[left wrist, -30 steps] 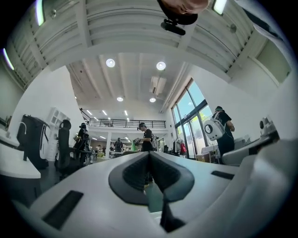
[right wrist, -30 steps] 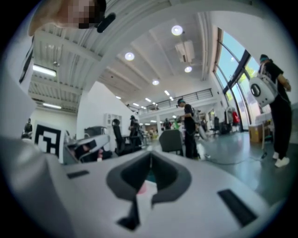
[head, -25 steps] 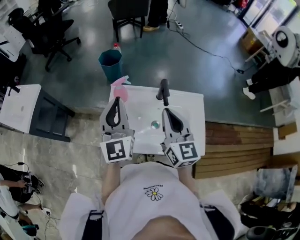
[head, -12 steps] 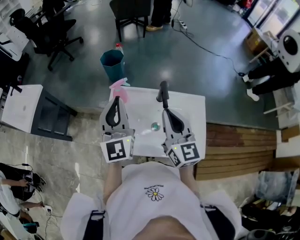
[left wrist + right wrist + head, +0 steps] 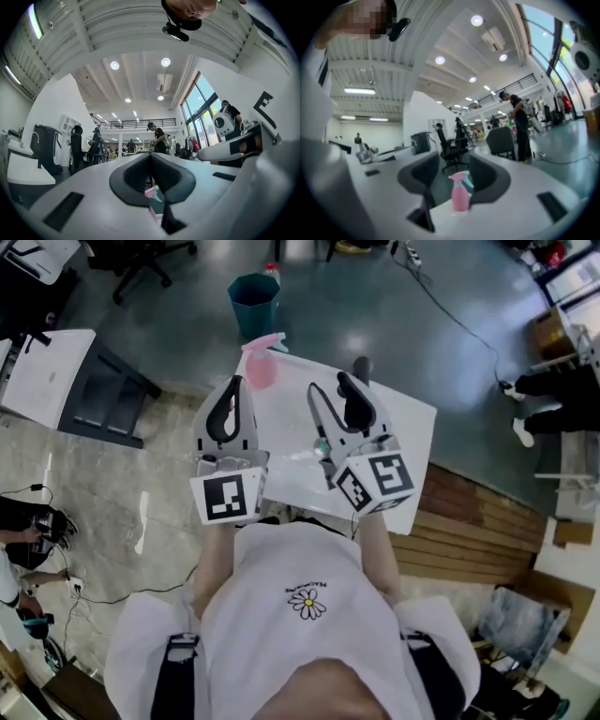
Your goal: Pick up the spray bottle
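While spray bottle [image 5: 262, 369] stands ahead, right tongs [image 5: 330, 388] just opened — empty, left tongs [image 5: 234, 383] closed.

My right tool [image 5: 328, 383] had been shut a second before; its jaws had just been opening and stood apart, gripping nothing. It had swung forward and toward the left, so the pink spray bottle [image 5: 460, 193] showed in the gap ahead of its jaws, untouched. The head view had tipped as well, and the table [image 5: 403, 427] sat skewed and higher in it
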{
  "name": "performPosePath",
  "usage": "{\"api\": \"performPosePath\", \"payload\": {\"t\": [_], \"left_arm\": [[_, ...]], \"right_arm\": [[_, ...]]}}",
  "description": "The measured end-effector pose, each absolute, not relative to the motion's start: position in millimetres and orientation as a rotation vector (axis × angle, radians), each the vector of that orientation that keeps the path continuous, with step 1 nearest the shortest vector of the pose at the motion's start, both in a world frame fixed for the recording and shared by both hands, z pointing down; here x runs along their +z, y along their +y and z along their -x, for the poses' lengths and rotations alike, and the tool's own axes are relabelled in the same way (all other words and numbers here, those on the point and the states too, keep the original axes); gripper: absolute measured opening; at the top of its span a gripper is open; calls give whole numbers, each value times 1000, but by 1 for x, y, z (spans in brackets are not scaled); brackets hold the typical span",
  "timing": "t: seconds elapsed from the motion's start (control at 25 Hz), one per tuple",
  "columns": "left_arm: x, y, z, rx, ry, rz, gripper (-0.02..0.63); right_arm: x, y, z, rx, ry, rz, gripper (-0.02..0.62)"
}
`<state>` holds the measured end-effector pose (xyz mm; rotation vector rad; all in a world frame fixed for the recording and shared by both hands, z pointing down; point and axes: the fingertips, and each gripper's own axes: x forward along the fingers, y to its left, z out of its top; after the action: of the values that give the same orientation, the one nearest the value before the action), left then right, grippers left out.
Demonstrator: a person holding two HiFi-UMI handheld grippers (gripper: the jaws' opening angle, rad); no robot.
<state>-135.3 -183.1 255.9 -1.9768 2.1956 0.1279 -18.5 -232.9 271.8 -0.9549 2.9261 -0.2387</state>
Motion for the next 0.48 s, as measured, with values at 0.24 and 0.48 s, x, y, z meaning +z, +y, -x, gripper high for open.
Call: {"api": "performPosePath", "payload": {"t": [0.24, 0.48], "left_arm": [[269, -165, 160, 112, 2299, 1915, 21], [287, -160, 179, 115, 2377, 1915, 21]], "right_arm": [[288, -230, 63, -186, 3074, 826, 209], [319, -248, 89, -300, 3115, 833, 258]]}}
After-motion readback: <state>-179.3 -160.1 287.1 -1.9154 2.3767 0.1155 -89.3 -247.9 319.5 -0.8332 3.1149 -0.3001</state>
